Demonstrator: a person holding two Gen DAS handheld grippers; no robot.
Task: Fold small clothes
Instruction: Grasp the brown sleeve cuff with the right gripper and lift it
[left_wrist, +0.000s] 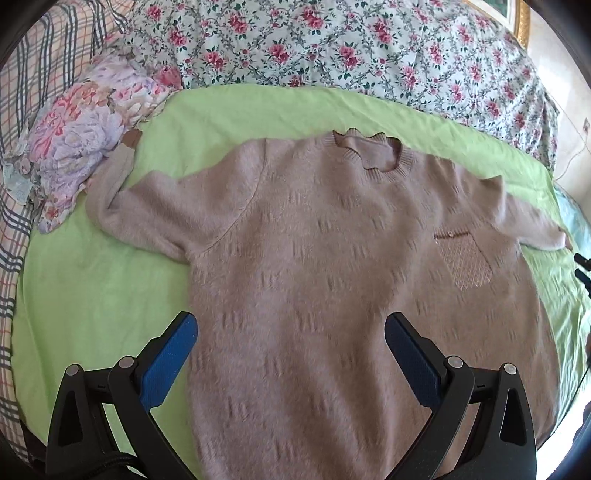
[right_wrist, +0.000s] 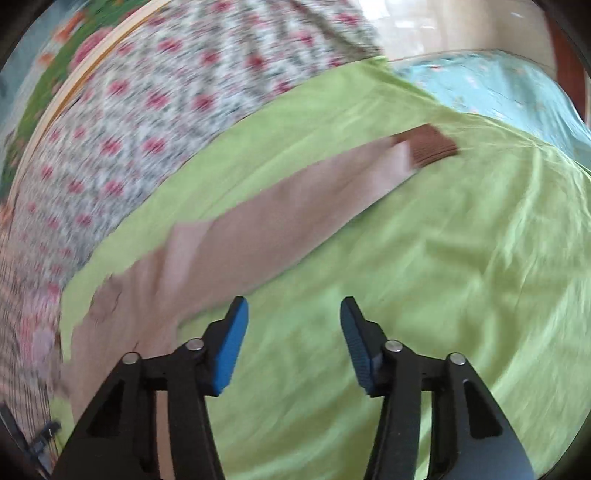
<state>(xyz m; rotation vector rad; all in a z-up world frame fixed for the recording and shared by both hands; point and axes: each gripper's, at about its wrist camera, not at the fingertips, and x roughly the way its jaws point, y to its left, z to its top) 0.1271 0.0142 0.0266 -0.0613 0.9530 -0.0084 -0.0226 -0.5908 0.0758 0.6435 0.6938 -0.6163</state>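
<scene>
Flat on green sheet (left_wrist: 92, 280), pink sweater (left_wrist: 314, 258), unlabelled, both grippers' fingers (left_wrist: 170, 362) apart

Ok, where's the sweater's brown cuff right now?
Right wrist view, upper right: the brown cuff ends the outstretched sleeve on the green sheet, near the blue bedding.

Right wrist view motion-blurred throughout: floral quilt (right_wrist: 155, 110) smeared, pattern unreadable. Sweater (right_wrist: 258, 218) sleeve there soft-edged, knit texture lost; brown cuff (right_wrist: 432, 146) only sharpish part. Sweater (left_wrist: 332, 277) hem cut off by bottom edge of left wrist view, partly behind left claw (left_wrist: 290, 330). Left sleeve end tucked under flowered bundle (left_wrist: 85, 140). Black object (left_wrist: 583, 269) at right edge, possibly other claw, too little showing to tell.
</scene>
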